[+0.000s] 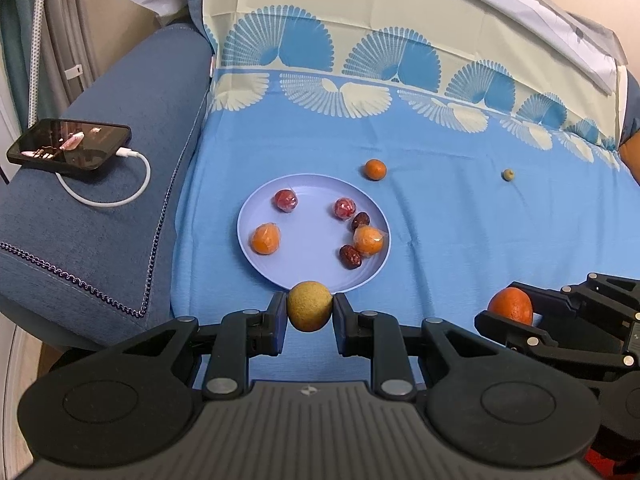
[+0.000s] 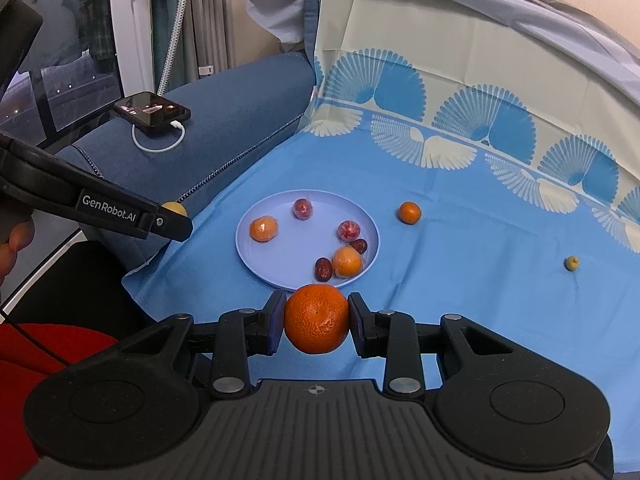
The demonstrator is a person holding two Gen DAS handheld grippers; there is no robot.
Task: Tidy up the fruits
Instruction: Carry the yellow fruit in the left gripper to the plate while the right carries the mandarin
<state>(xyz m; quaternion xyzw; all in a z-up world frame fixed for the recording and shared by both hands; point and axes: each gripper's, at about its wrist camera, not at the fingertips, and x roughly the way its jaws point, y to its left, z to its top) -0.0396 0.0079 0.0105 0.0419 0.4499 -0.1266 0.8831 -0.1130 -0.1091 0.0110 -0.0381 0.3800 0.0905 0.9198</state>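
My left gripper point(image 1: 310, 312) is shut on a round tan-yellow fruit point(image 1: 309, 306), held just before the near rim of a lilac plate point(image 1: 304, 196). My right gripper point(image 2: 317, 318) is shut on a large orange point(image 2: 317, 319), also just before the plate's point(image 2: 280, 256) near rim. The plate holds two wrapped oranges point(image 1: 265, 239), two wrapped red fruits point(image 1: 285, 200) and two dark dates point(image 1: 351, 257). A small orange point(image 1: 375, 169) and a small green fruit point(image 1: 508, 175) lie loose on the blue cloth beyond the plate. The right gripper with its orange point(image 1: 511, 306) shows at the right in the left wrist view.
A blue sofa armrest point(image 1: 120, 184) on the left carries a phone point(image 1: 70, 144) with a white charging cable point(image 1: 116, 196). The patterned cloth point(image 1: 460, 240) runs up the backrest. The left gripper's body point(image 2: 104, 208) crosses the left of the right wrist view.
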